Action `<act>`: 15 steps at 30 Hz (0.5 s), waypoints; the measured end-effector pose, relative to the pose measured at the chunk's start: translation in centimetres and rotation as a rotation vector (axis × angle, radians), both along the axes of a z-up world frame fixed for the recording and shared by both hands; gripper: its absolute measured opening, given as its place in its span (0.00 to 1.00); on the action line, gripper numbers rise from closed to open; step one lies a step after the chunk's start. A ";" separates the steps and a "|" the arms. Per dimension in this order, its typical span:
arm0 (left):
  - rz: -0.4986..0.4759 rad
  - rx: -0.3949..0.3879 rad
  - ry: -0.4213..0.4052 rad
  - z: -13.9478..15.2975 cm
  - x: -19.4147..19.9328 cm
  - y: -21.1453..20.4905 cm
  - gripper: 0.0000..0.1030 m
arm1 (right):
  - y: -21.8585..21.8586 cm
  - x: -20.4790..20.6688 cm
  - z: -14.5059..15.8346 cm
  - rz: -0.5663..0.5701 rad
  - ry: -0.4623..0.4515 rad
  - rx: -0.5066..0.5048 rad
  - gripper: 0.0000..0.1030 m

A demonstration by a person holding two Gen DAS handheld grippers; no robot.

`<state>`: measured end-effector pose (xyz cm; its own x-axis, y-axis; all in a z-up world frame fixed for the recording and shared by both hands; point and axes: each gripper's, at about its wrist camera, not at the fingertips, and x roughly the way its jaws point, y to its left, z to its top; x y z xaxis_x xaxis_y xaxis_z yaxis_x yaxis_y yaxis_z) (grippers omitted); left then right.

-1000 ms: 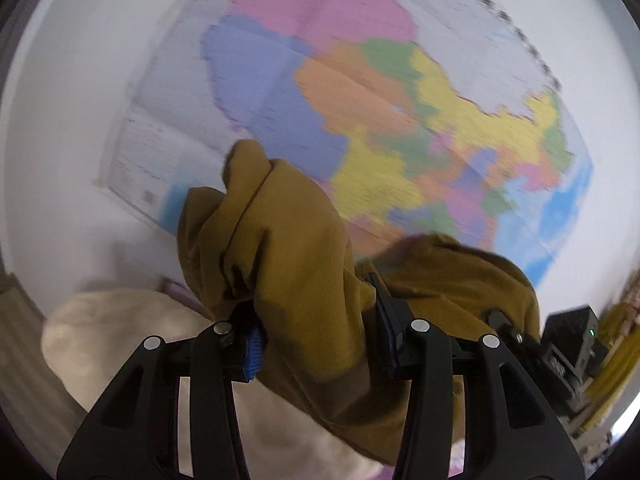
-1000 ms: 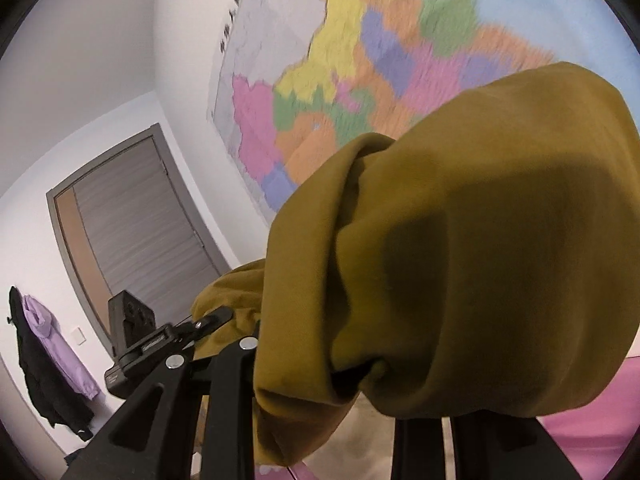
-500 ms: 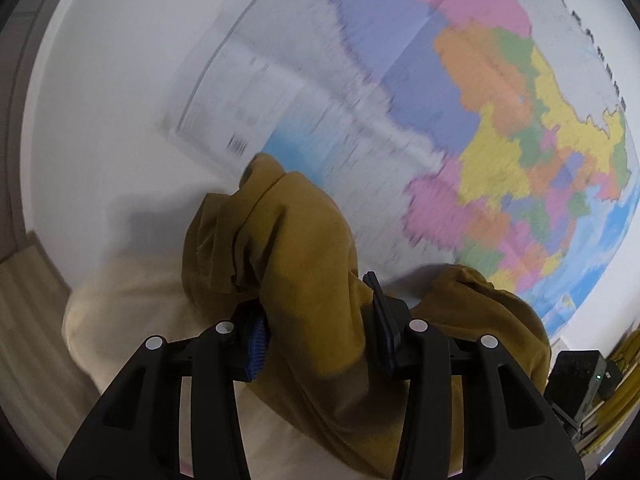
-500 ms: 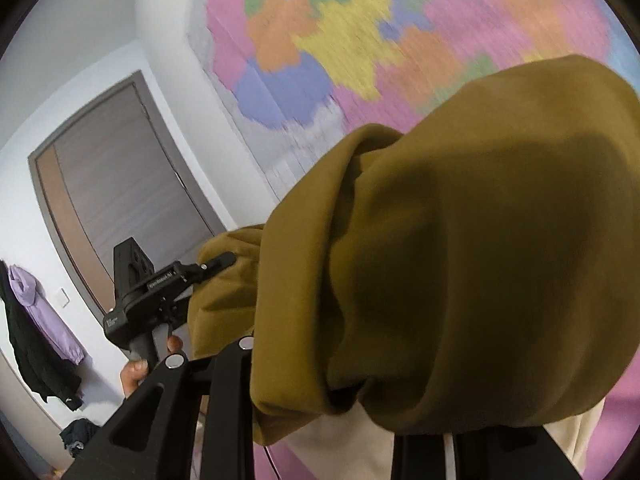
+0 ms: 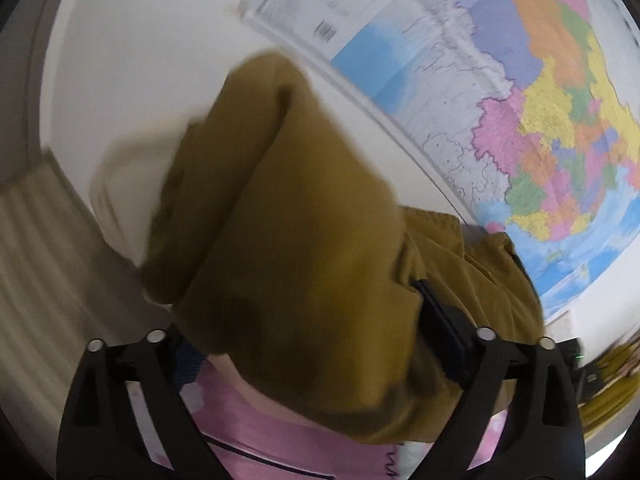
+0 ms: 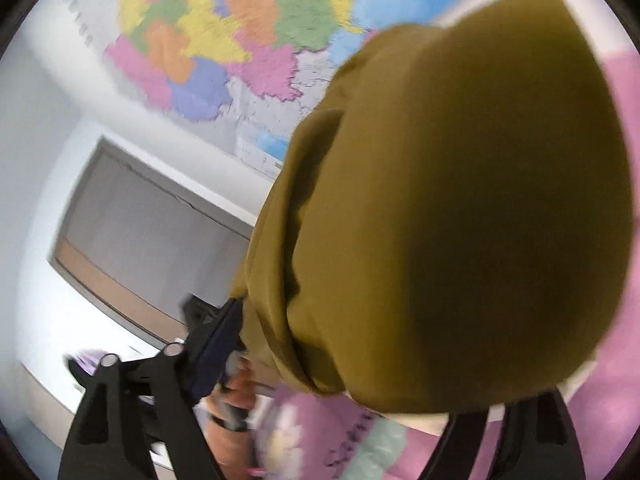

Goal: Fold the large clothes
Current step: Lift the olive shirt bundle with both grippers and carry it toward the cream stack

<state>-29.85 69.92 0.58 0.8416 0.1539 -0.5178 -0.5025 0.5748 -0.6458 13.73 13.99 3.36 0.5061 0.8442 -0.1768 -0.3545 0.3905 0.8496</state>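
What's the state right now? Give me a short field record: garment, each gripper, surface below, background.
garment: mustard-brown garment, bunched and lifted, fills most of both wrist views
left gripper: left gripper, fingers spread with fabric bunched between them; grip unclear
right gripper: right gripper, fabric draped over the fingers; grip unclear
surface below: pink printed sheet under the garment
background: coloured wall map on a white wall; grey door in the right wrist view
image quality: motion blur in both views

Matte black plastic fingers [image 5: 452, 344] on the left gripper [image 5: 320, 344] carry round silver screws and blue pads. The right gripper [image 6: 340, 360] matches: black frame, silver screws, dark blue pad. A bare-skinned hand [image 6: 236, 392] shows below.
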 end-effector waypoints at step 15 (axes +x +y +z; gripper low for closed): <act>-0.032 0.215 -0.194 13.1 6.4 0.8 0.28 | 3.8 -1.0 9.5 -0.174 -0.436 -0.133 0.14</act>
